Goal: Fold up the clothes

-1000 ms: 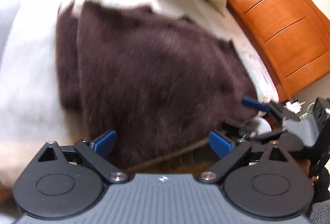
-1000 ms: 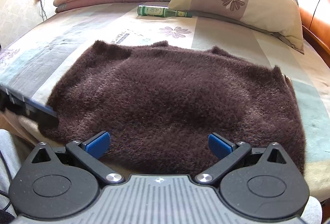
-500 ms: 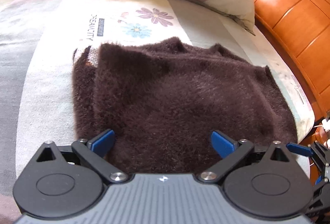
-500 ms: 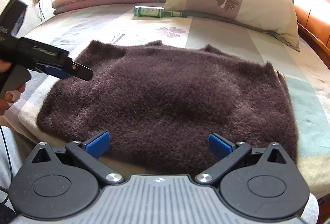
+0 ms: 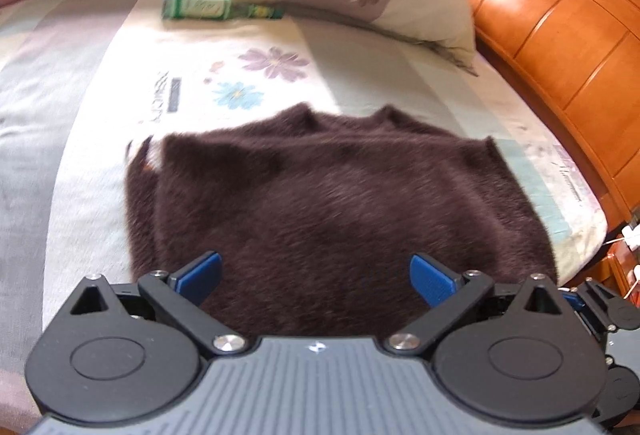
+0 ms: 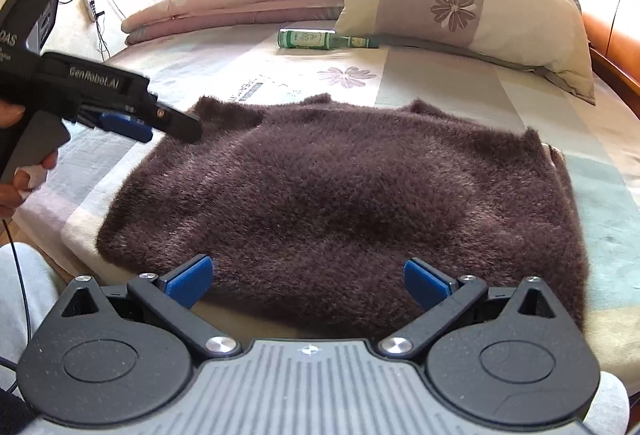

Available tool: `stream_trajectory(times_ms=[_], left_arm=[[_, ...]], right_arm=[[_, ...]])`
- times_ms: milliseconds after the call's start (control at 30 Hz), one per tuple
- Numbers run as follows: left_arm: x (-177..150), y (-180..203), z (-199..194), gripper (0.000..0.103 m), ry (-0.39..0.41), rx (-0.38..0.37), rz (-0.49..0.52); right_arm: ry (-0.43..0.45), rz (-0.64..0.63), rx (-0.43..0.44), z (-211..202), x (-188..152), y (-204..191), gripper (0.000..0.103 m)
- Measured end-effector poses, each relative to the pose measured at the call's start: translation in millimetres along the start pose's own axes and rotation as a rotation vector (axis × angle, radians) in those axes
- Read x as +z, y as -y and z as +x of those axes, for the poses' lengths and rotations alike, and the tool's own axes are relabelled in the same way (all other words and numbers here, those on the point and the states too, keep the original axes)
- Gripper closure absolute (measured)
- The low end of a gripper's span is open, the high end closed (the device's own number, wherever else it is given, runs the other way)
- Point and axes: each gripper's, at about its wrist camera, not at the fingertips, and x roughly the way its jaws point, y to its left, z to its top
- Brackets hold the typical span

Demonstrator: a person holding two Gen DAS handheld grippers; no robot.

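A fuzzy dark brown sweater [image 5: 332,203] lies folded flat on the bed [image 5: 80,123]; it also shows in the right wrist view [image 6: 340,195]. My left gripper [image 5: 316,275] is open and empty, hovering above the sweater's near edge. In the right wrist view the left gripper [image 6: 160,123] shows from the side, over the sweater's far left corner. My right gripper [image 6: 308,281] is open and empty above the sweater's near edge.
A green glass bottle [image 6: 324,39] lies on the bed beyond the sweater, next to a flowered pillow [image 6: 468,7]. A folded pink quilt [image 6: 240,9] lies at the back. A wooden headboard [image 5: 568,27] borders the bed's right side.
My left gripper has lifted and swung from low over the sweater's side to above it, facing the pillow. The right gripper has barely moved. The sweater lies still.
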Motion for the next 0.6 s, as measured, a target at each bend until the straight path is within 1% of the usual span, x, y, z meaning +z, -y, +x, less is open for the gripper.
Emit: stream_trajectory(times_ms=[200,300,433,600], left_arm=[[16,20,-9,0.003,0.028,-0.041,0.068],[25,13,-13,0.003,0.036,-0.050,0.072],[28,-18,-14,0.003,0.042,-0.092,0.002],[21,-75,4,0.003,0.013,-0.147,-0.203]], right_arm=[[-0.001,0.020,-0.026,-6,1,9,0.000],[0.008,0.042,-0.035,-6,2,11,0.000],[-0.005,0.023,-0.018,-2,4,6,0.000],[-0.025,-0.003,-0.021,4,6,2,0.000]])
